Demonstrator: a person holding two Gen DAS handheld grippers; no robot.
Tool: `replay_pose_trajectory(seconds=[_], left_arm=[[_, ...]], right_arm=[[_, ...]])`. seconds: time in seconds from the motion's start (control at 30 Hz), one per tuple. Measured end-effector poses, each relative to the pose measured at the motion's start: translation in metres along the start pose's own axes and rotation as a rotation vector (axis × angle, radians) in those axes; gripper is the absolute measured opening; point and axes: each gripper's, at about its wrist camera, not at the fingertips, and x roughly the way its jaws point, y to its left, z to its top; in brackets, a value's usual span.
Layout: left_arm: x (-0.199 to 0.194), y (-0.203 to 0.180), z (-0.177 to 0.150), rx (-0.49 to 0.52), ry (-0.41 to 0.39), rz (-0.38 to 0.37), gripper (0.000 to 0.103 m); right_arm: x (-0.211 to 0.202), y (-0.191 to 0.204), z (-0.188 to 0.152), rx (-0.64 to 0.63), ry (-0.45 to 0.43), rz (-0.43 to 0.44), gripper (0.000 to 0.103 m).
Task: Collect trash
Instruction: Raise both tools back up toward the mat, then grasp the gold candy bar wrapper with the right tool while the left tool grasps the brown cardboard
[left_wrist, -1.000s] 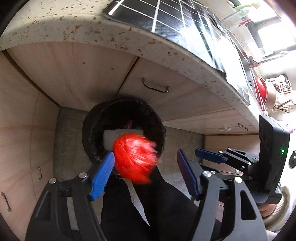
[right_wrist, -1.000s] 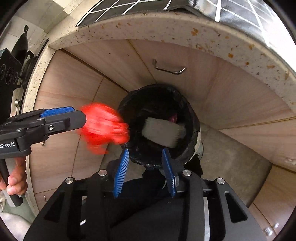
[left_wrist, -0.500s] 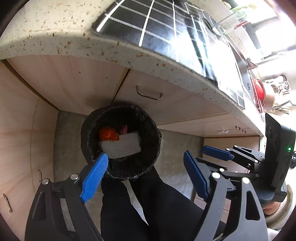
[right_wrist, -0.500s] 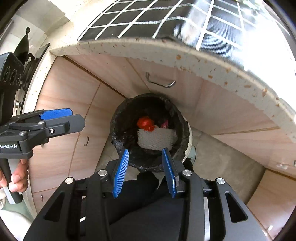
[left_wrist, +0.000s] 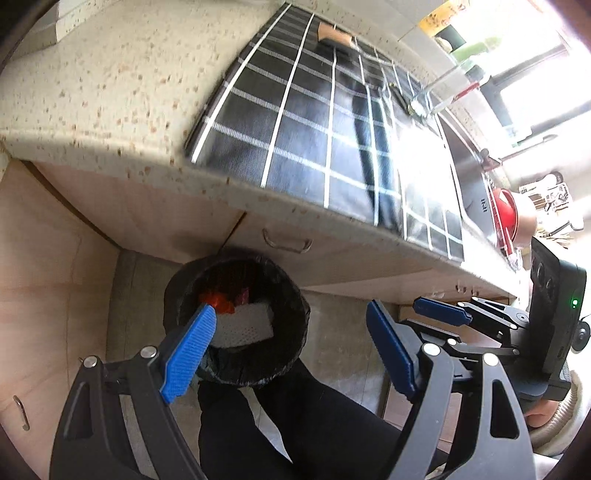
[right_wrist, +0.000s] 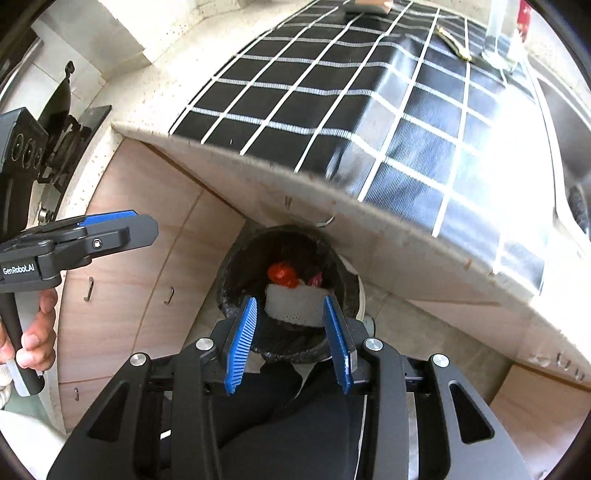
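A black-lined trash bin (left_wrist: 291, 332) stands on the floor below the counter; it also shows in the right wrist view (right_wrist: 236, 273). Inside lie a red crumpled piece (left_wrist: 218, 300) (right_wrist: 282, 275), a white foam net (left_wrist: 243, 325) (right_wrist: 295, 304) and a small pink scrap (right_wrist: 317, 280). My left gripper (left_wrist: 288, 350) is open and empty, high above the bin. My right gripper (right_wrist: 290, 343) is open and empty, also above the bin. On the counter's checked mat (left_wrist: 314, 147) lie a brown item (left_wrist: 334, 35) at the far end and a thin yellowish item (right_wrist: 452, 42).
The speckled counter edge (left_wrist: 110, 122) overhangs wooden cabinet doors and a drawer handle (left_wrist: 286, 242). A sink (left_wrist: 469, 177) and red bowl (left_wrist: 504, 206) lie to the right. The person's dark legs (left_wrist: 295, 424) stand beside the bin. The left gripper shows in the right wrist view (right_wrist: 85, 240).
The red piece fell from my left gripper into the bin. Both grippers have since risen, bringing the counter top and mat into view.
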Motion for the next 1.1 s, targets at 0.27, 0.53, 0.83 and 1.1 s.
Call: replay_pose_trajectory(seconds=[0.27,0.53,0.83,1.1], left_arm=[[-0.008,-0.009,0.018,-0.009,-0.042,-0.014,0.082],[-0.013,-0.020,0.045,-0.009,-0.087,-0.022,0.082],[-0.007,-0.027,0.080,-0.041,-0.102,-0.039,0.082],[-0.002,-0.038,0.118,-0.068,-0.132,-0.059,0.082]], right_arm=[[-0.013,-0.010,0.017,-0.025,-0.025,-0.014,0.035],[-0.027,-0.030,0.037,-0.013,-0.057,-0.017,0.035],[-0.045,-0.060,0.064,-0.023,-0.114,-0.049,0.035],[-0.057,-0.087,0.097,-0.031,-0.188,-0.074,0.036]])
